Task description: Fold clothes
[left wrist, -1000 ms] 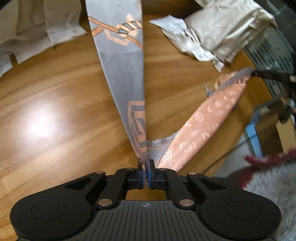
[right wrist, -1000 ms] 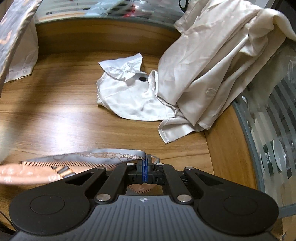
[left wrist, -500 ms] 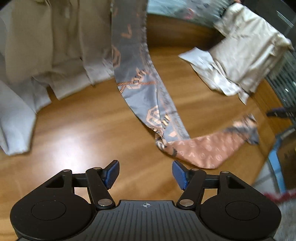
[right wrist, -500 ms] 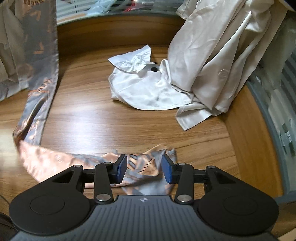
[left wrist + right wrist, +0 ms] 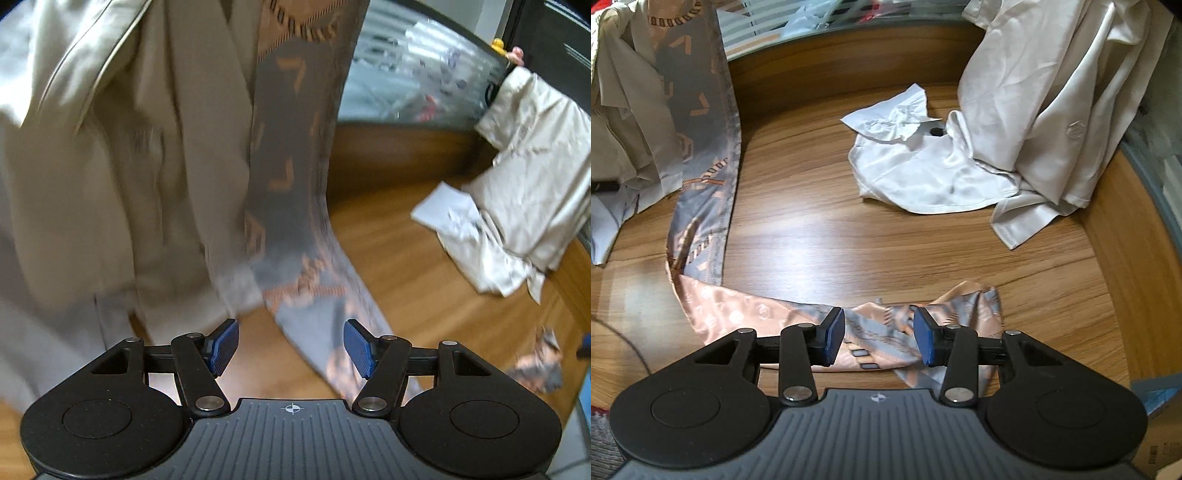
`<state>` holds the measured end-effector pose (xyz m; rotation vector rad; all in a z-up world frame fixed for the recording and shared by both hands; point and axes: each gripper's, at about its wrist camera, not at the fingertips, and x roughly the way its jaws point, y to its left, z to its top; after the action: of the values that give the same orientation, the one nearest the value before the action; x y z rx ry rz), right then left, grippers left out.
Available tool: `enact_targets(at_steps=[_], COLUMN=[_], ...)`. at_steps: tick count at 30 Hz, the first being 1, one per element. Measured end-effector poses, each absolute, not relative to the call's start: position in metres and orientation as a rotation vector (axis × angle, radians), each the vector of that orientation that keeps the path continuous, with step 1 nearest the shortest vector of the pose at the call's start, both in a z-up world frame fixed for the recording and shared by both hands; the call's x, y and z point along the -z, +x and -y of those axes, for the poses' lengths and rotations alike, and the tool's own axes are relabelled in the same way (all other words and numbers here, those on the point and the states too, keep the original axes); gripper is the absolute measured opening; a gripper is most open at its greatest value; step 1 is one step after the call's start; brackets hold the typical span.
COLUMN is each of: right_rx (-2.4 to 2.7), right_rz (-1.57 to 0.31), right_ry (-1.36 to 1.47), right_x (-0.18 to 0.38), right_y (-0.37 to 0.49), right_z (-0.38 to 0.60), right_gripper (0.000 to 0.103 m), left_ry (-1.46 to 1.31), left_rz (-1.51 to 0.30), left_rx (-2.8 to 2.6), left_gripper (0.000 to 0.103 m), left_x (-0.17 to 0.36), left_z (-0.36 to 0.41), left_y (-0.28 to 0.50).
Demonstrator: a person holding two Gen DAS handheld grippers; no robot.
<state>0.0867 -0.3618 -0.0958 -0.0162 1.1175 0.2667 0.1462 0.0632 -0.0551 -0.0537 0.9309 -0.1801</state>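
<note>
Between the spread blue pads of the right gripper (image 5: 879,341), nothing is held; the bunched end of a long grey-and-peach patterned satin scarf (image 5: 798,314) is seen lying on the wooden tabletop (image 5: 905,251) directly beneath them. From there the scarf is run toward nine o'clock, then turned up toward eleven o'clock, where it is draped against hanging beige garments (image 5: 624,110). The left gripper (image 5: 291,347) is likewise held wide and empty, with the blurred scarf band (image 5: 295,192) at twelve o'clock. A crumpled cream satin shirt (image 5: 1015,122) is heaped at one o'clock. If the scarf is to be folded, it is judged best pinched at its ends, pulled flat and untwisted, and edges matched before any crease is pressed.
</note>
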Motion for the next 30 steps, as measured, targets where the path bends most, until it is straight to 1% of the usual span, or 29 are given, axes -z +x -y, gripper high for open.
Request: enact_targets(at_steps=[8, 15, 18, 20, 22, 30], right_rx=[-0.283, -0.277, -0.276, -0.278, -0.28, -0.283], right_rz=[-1.157, -1.182, -1.189, -1.193, -1.198, -1.215], right_ry=[-0.004, 0.017, 0.023, 0.025, 0.024, 0.025], right_x=[0.108, 0.114, 0.116, 0.117, 0.119, 0.123], right_y=[0.093, 0.104, 0.109, 0.112, 0.115, 0.121], right_z=[0.35, 0.348, 0.348, 0.346, 0.345, 0.341], right_gripper=[0.046, 0.046, 0.046, 0.046, 0.046, 0.046], left_ry=[-0.02, 0.019, 0.033, 0.034, 0.03, 0.011], left_rz=[-0.847, -0.811, -0.795, -0.785, -0.77, -0.719], left_rx=[0.144, 0.135, 0.139, 0.147, 0.156, 0.16], left_gripper=[0.066, 0.064, 0.057, 0.05, 0.046, 0.042], left_x=[0.032, 0.023, 0.02, 0.018, 0.016, 0.013], left_z=[-0.059, -0.059, -0.058, -0.058, -0.056, -0.048], left_y=[0.209, 0.247, 0.261, 0.269, 0.277, 0.298])
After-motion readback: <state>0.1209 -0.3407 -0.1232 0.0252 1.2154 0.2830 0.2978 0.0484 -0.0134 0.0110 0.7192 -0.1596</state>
